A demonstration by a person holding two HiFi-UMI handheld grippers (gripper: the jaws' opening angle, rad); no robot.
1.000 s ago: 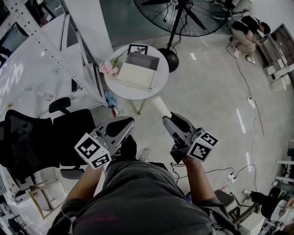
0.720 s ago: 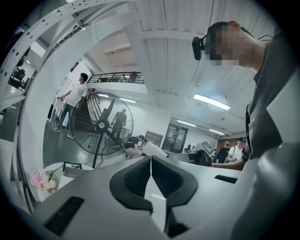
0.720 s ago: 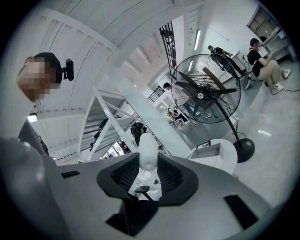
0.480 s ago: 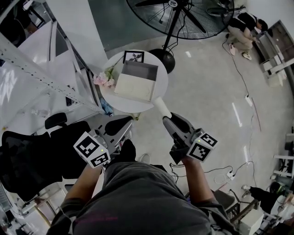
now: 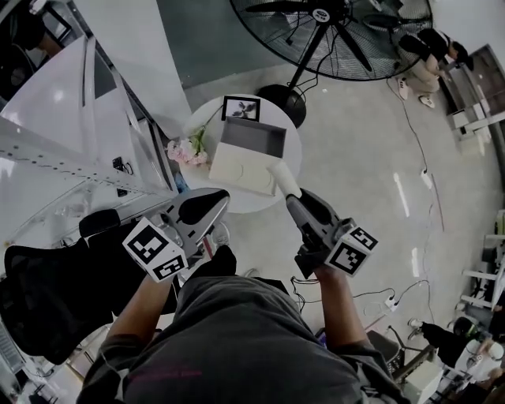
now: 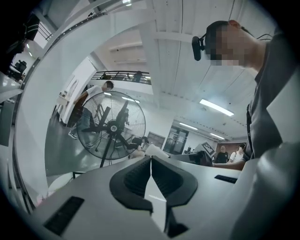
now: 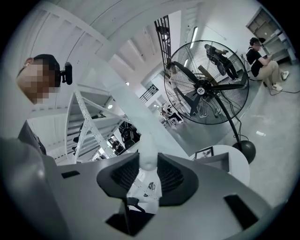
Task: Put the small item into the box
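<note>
A small white bottle (image 5: 282,177) sticks out of my right gripper (image 5: 296,199), which is shut on it. In the head view the bottle's tip hangs over the near edge of the round white table (image 5: 203,126), just beside the pale lid of the open grey box (image 5: 254,140). The right gripper view shows the bottle (image 7: 148,157) clamped between the black pads, with the box (image 7: 216,161) beyond. My left gripper (image 5: 219,197) hovers at the table's near left edge. Its jaws (image 6: 151,158) are shut with nothing in them.
On the table stand pink flowers (image 5: 187,150) and a small framed picture (image 5: 241,108). A big floor fan (image 5: 331,20) stands behind it, its base (image 5: 278,99) by the table. A black office chair (image 5: 55,292) is at the left. A person (image 5: 430,55) crouches far right.
The table and box have come closer to both grippers. The bottle's tip now overlaps the table's near edge by the box lid. Both grips look unchanged.
</note>
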